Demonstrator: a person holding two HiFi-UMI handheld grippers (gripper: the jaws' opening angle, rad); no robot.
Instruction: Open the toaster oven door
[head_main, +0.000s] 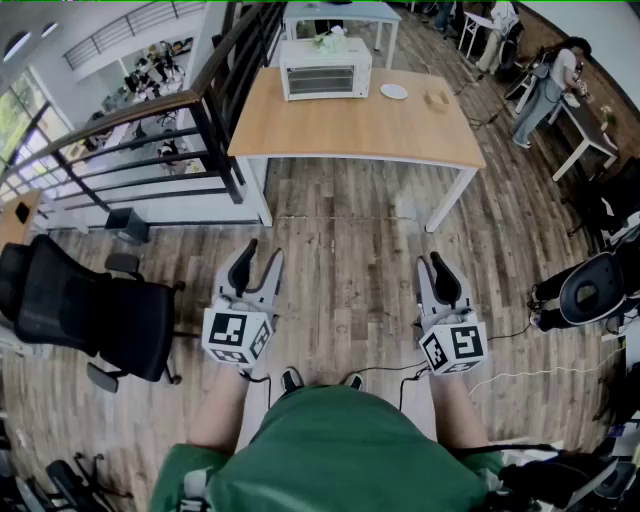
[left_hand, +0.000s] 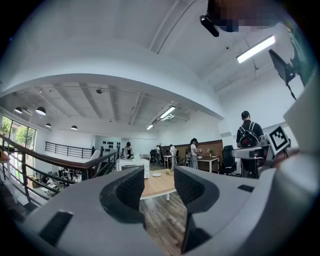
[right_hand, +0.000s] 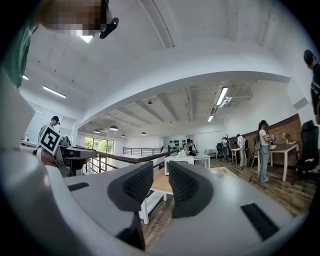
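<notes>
Person: a green-shirted torso (head_main: 340, 455) filled the bottom of the head view, with both forearms reaching forward over the floor.
Left gripper (head_main: 262, 252): held level above the wood floor (head_main: 340, 230), marker cube (head_main: 238, 338) nearest the body.
Left claw: released; in the left gripper view (left_hand: 159, 185) the two pads stood apart with only floor and the table showing in the gap.
Right gripper (head_main: 433, 262): level as well, well apart from the left one, with its own cube (head_main: 455, 347) at the wrist end.
Right claw: released; in the right gripper view (right_hand: 161, 180) the gap was narrower than the left's, and nothing sat between the pads.
Chair (head_main: 90, 310): black office chair on the floor to the left of the left gripper.
Railing (head_main: 150, 130): dark rail running along the left, beyond the chair.
Table (head_main: 400, 130): wooden top on white legs, well ahead of both grippers.
Toaster oven (head_main: 323, 69): white, standing on the table's far left part, glass front facing the person, door shut; far from either claw. It also showed small just beside the left pad in the left gripper view (left_hand: 134, 164).
Plate (head_main: 394, 91): white, on the table just right of the oven.
People (head_main: 548, 85): standing by desks far off at the right.
</notes>
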